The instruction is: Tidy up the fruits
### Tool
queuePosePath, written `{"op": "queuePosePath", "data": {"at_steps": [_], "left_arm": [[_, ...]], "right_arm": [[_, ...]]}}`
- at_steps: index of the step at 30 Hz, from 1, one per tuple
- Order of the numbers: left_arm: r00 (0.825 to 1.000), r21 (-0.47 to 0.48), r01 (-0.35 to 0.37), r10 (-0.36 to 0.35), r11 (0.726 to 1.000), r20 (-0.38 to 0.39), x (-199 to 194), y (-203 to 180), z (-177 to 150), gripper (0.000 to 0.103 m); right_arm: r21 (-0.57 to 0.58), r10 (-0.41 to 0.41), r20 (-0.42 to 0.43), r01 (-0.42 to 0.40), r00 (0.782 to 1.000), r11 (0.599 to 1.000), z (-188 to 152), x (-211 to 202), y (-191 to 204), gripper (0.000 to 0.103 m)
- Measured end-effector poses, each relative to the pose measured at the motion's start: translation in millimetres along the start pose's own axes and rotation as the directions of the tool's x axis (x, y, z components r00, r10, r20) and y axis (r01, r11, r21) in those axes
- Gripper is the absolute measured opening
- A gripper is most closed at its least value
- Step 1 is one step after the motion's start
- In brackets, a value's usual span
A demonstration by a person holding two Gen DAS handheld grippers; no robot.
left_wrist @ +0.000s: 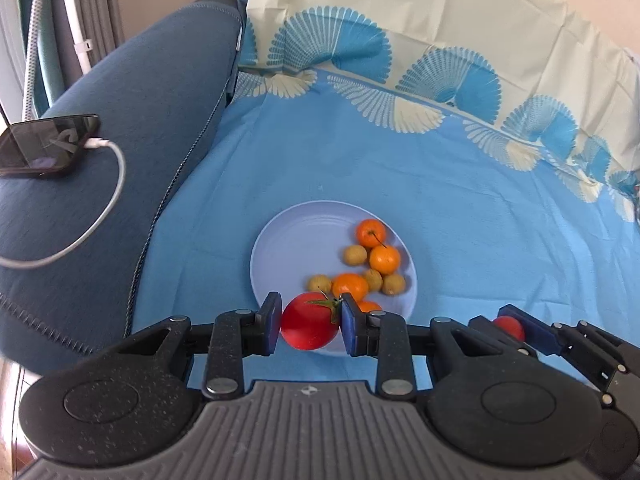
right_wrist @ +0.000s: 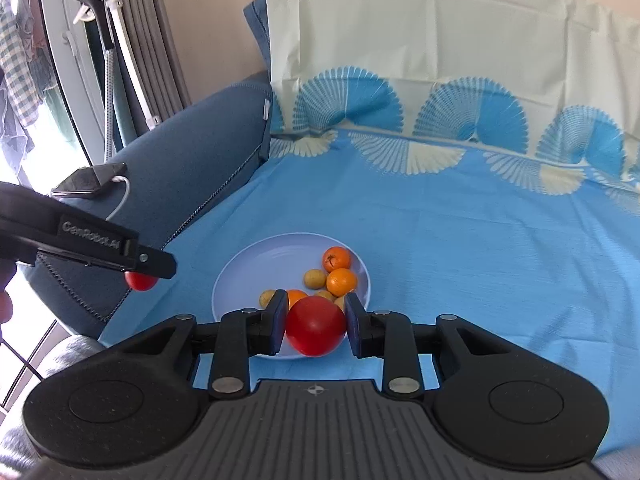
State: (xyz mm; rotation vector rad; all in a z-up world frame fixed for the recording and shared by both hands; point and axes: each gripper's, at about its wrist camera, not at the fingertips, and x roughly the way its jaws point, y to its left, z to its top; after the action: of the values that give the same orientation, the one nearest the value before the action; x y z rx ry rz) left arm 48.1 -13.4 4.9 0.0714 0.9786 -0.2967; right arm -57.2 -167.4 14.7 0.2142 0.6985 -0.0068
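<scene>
Sofa arm [left_wrist: 132, 128]: dark blue, at the left edge of the cloth; carries a phone [left_wrist: 44, 146] with a white cable [left_wrist: 108, 196] plugged in.
Cloth [left_wrist: 440, 208]: light blue sheet with a fan-patterned border, covering the seat and running up the backrest.
Plate [left_wrist: 288, 248]: pale blue, near the front edge of the cloth; its left half bare; its right half crowded with oranges [left_wrist: 371, 233] and small tan fruits [left_wrist: 355, 255] lying close together.
Left gripper [left_wrist: 309, 322]: pads pressed on both sides of a red tomato with stem [left_wrist: 310, 326]; held over the plate's near rim.
Right gripper [right_wrist: 316, 324]: fingers clamped on a second red tomato [right_wrist: 316, 326]; also above the near rim; it hides part of the fruit behind.
Obstruction: the piled fruit fills the plate's right side; the two grippers sit just beside each other.
</scene>
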Motion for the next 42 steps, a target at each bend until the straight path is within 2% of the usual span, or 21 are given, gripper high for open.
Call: {"op": "queuePosePath", "data": {"at_steps": [11,19,20,21,22,23,24,25,29,37,42], "left_arm": [[0.997,0.023,-0.017,0.018,1.0,-0.074,92,2,39,0.034],[0.991,0.038,-0.04,0.045,0.998,-0.126,135,6,49,0.036],[0.991,0.04,-0.032,0.037,0.999,-0.13,138,7,49,0.04],[0.991,0.041,-0.018,0.023,0.999,-0.134,139,8,49,0.063],[0.991,0.039,-0.005,0.011,0.999,-0.134,139,9,49,0.092],[0.992,0.032,-0.007,0.01,0.999,-0.122,137,11,49,0.101],[0.995,0.017,-0.018,0.02,1.0,-0.098,132,13,49,0.103],[0.996,0.009,-0.028,0.029,1.0,-0.087,128,15,48,0.103],[0.991,-0.021,-0.05,0.047,0.999,-0.128,114,22,44,0.103],[0.992,0.002,-0.089,0.089,0.996,-0.09,52,21,15,0.103],[0.994,0.033,-0.099,0.1,0.995,-0.032,13,8,-4,0.103]], "right_arm": [[-0.049,0.038,-0.044,-0.04,0.998,0.998,21,97,-5,0.032],[-0.102,0.054,-0.086,-0.063,0.995,0.993,21,144,-4,0.032],[-0.11,0.055,-0.091,-0.065,0.994,0.992,20,148,-4,0.032],[-0.125,0.064,-0.096,-0.076,0.993,0.989,19,152,-3,0.032],[-0.147,0.077,-0.098,-0.091,0.992,0.985,19,153,-2,0.035],[-0.168,0.08,-0.096,-0.096,0.992,0.981,19,153,0,0.051],[-0.183,0.077,-0.093,-0.093,0.993,0.979,19,153,1,0.062],[-0.188,0.075,-0.088,-0.091,0.993,0.978,19,151,0,0.077],[-0.154,0.071,-0.094,-0.085,0.993,0.984,20,136,-1,0.088],[-0.002,0.018,-0.161,-0.019,0.987,1.0,11,87,-3,0.097],[0.0,-0.011,-0.126,0.012,0.992,1.0,3,50,7,0.1]]}}
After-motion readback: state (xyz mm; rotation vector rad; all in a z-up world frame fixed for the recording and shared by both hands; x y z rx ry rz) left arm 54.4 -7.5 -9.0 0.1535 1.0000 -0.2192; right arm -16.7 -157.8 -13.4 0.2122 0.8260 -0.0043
